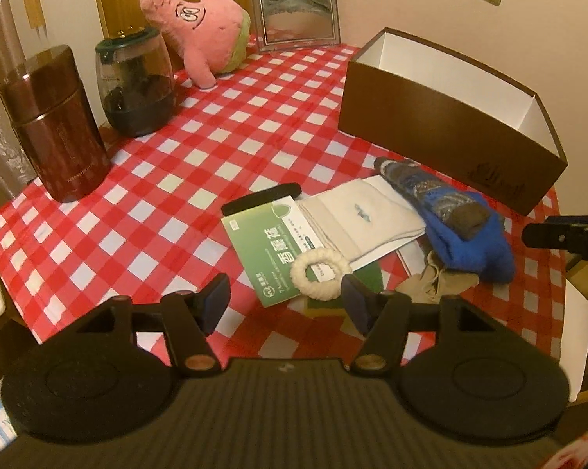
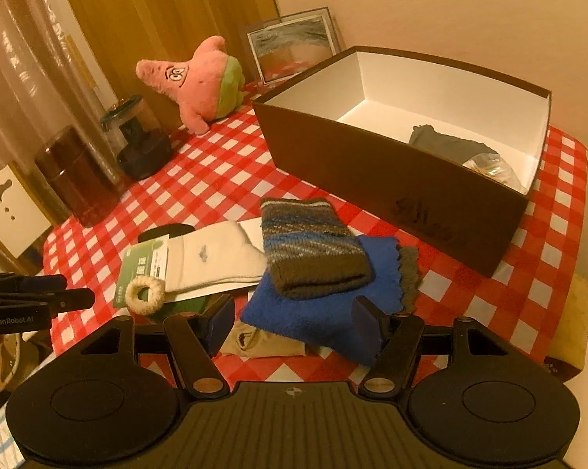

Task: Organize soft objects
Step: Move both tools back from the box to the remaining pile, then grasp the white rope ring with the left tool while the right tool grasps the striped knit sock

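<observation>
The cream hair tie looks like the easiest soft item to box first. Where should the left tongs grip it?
Come straight down on the hair tie, one finger inside the ring, one outside, pinching its near rim. It lies flat on the green packet, so a side approach would catch the packet.

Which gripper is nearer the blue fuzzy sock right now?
Right. The right gripper is open with the blue fuzzy sock between its fingers. The left gripper, also open, sits off to the sock's left, by the white scrunchie.

A home: checked tablecloth (image 1: 200, 179), picture frame (image 1: 296, 15), curtains (image 2: 24, 78).
</observation>
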The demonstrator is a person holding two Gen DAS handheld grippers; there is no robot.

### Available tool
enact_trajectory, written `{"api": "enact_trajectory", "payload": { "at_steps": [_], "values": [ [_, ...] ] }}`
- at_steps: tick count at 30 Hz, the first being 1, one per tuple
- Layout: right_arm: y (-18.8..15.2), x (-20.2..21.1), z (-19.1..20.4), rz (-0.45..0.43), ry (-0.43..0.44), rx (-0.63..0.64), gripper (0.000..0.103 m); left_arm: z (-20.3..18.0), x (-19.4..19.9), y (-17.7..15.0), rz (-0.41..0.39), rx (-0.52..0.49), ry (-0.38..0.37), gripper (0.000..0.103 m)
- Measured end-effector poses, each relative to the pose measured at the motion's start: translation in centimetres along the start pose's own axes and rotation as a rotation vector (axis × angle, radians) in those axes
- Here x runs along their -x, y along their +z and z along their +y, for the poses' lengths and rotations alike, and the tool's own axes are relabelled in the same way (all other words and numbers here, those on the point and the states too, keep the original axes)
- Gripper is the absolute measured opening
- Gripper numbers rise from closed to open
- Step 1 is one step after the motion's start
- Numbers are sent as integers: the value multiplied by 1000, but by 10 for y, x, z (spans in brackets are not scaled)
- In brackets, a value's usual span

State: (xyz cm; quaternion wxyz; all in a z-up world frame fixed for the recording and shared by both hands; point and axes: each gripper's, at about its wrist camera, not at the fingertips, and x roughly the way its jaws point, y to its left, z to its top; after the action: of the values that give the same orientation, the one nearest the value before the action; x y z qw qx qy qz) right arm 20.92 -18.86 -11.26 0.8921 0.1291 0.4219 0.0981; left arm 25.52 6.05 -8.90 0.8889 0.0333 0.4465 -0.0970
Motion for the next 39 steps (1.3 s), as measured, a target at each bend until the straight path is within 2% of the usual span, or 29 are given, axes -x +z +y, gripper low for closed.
{"api": "enact_trajectory", "payload": {
  "at_steps": [3,13,19,25,28,30,31,39],
  "values": [
    [2,-6,0,2,1,11,66,-2,-8,1,7,-7,-8,56],
    [9,-22,1,19,-1,25,66,-12,-42,11,35,-53,-30,53],
    [9,-30,-5,38,-8,15,66,-13,-61,11,74,-85,-15,40],
    [12,-35,-8,42,-11,9,66,-10,-69,12,90,-83,-24,36],
    [14,-38,-9,42,-10,11,66,-11,-73,13,96,-84,-29,26],
    [16,-40,-7,39,-12,18,66,-11,-74,14,97,-85,-39,12],
    [18,-42,-6,38,-13,24,66,-12,-74,15,95,-90,-41,9],
    [34,-62,2,24,-6,80,66,-6,-67,31,36,-76,-29,7]
  ]
}}
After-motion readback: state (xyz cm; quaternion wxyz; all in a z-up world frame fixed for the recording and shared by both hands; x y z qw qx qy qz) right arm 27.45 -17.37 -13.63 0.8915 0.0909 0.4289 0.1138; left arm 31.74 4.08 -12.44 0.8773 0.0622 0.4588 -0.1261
